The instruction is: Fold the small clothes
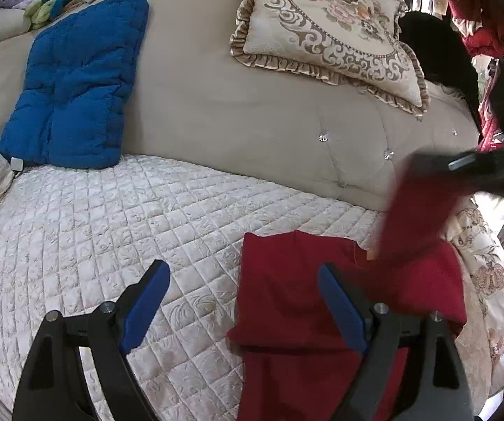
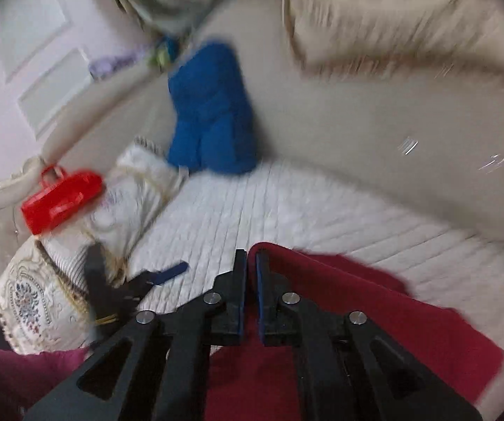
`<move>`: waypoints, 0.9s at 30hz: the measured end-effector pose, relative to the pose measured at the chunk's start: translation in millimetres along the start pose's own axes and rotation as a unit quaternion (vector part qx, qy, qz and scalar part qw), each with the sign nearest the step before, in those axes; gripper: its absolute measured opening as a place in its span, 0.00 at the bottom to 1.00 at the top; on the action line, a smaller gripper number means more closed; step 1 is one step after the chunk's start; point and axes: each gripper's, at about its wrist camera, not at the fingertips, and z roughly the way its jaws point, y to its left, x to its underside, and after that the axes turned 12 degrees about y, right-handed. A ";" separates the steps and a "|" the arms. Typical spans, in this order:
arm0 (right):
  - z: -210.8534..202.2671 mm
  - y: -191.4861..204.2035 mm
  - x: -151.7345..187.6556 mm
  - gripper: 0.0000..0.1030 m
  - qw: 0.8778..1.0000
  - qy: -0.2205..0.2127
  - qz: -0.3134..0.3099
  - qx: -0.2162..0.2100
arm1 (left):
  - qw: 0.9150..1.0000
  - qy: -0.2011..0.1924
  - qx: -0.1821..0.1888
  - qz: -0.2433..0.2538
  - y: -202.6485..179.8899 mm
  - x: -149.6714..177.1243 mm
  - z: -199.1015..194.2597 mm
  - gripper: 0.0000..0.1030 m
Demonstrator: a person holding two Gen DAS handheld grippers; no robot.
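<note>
A white quilted bed cover (image 1: 129, 217) carries the red garment (image 1: 287, 308), backed by a beige padded headboard (image 1: 216, 98) with a blue cushion (image 1: 76, 80) and a frilled floral pillow (image 1: 325, 24) leaning on it. The left gripper (image 1: 243, 301) hovers with fingers spread wide over the garment's left edge. The right gripper (image 2: 250, 280) has its fingers clenched on a lifted fold of the garment; a red handbag (image 2: 60, 198) sits at the bed's far side.

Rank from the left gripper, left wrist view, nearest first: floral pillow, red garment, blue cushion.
From the left gripper:
1. red garment, under its right finger, on the quilt.
2. blue cushion, far left against the backrest.
3. floral pillow, upper right, atop the backrest.
</note>
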 end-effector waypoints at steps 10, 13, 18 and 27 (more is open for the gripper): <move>-25.9 -72.8 79.0 0.19 0.989 -0.043 0.112 0.088 | 0.998 0.054 0.037 0.010 -1.5 -6.9 56.6 0.94; -45.5 -110.1 136.6 0.23 0.954 -0.028 0.182 0.235 | 0.997 0.068 0.018 0.016 -12.9 -6.1 77.5 0.94; -36.1 -178.5 188.7 0.32 0.918 -0.024 0.316 0.240 | 0.995 0.078 -0.031 0.057 -39.8 2.4 95.8 0.94; -27.2 -179.9 211.0 0.00 0.907 -0.020 0.293 0.302 | 0.987 0.111 -0.055 0.099 -55.1 20.1 119.8 0.94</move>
